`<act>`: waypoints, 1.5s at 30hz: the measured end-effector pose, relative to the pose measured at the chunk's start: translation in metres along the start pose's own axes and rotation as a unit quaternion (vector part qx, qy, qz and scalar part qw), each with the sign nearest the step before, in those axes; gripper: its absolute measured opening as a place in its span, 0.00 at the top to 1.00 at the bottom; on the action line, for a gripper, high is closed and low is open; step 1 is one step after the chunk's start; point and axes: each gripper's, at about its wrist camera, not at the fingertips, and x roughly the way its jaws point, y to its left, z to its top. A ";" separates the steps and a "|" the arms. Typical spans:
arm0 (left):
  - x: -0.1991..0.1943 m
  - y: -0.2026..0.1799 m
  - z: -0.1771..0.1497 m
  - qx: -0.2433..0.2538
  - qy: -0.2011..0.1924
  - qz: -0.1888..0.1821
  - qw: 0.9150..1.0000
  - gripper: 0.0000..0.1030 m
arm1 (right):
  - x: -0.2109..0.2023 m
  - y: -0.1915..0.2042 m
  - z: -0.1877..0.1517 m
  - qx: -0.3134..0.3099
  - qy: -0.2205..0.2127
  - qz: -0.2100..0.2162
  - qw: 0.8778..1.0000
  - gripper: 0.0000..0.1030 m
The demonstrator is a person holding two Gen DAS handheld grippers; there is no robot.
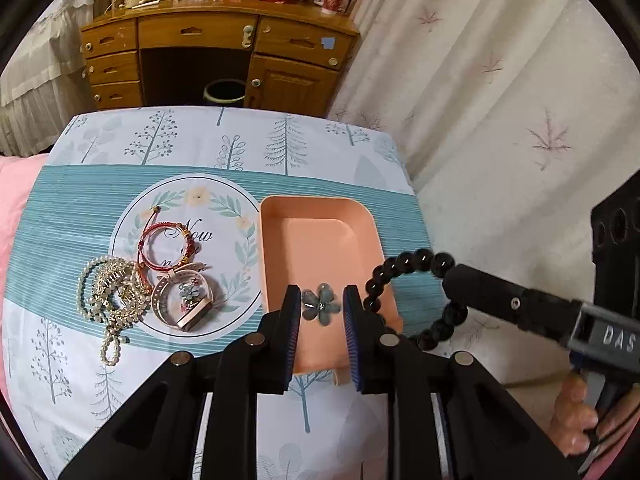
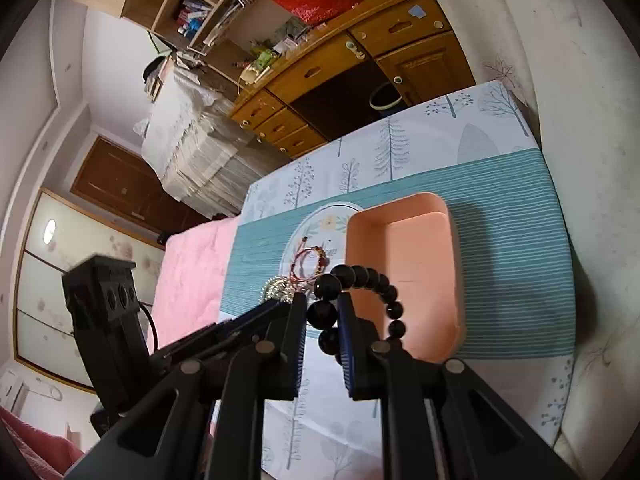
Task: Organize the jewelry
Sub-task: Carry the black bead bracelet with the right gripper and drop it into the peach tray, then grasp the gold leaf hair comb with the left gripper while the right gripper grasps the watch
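Note:
A peach tray (image 1: 280, 216) lies on the patterned cloth; it also shows in the right wrist view (image 2: 452, 240). My left gripper (image 1: 321, 304) is over the tray's near end, its jaws open around a blue-grey flower clip (image 1: 320, 305) without clearly touching it. My right gripper (image 2: 322, 314) is shut on a black bead bracelet (image 2: 360, 280), held above the tray's near right edge; the bracelet also shows in the left wrist view (image 1: 408, 260). Left of the tray lie a red cord bracelet (image 1: 168, 248), a pearl and gold pile (image 1: 108, 296) and a pink bangle (image 1: 188, 300).
The cloth-covered table (image 1: 224, 144) ends at a pale curtain (image 1: 500, 100) on the right. A wooden desk (image 1: 216, 52) stands behind it. Pink bedding (image 2: 192, 272) lies to the table's left.

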 end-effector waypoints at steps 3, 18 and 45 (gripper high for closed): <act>0.004 0.000 0.002 -0.019 0.013 0.006 1.000 0.29 | 0.000 -0.004 0.006 0.015 0.000 0.001 1.000 0.83; -0.010 0.046 -0.024 -0.046 0.026 0.040 0.998 0.29 | 0.014 -0.005 -0.015 0.044 0.031 -0.010 0.998 0.82; -0.033 0.188 -0.103 0.055 0.205 0.163 0.963 0.21 | 0.131 0.099 -0.134 -0.201 0.152 -0.184 0.950 0.32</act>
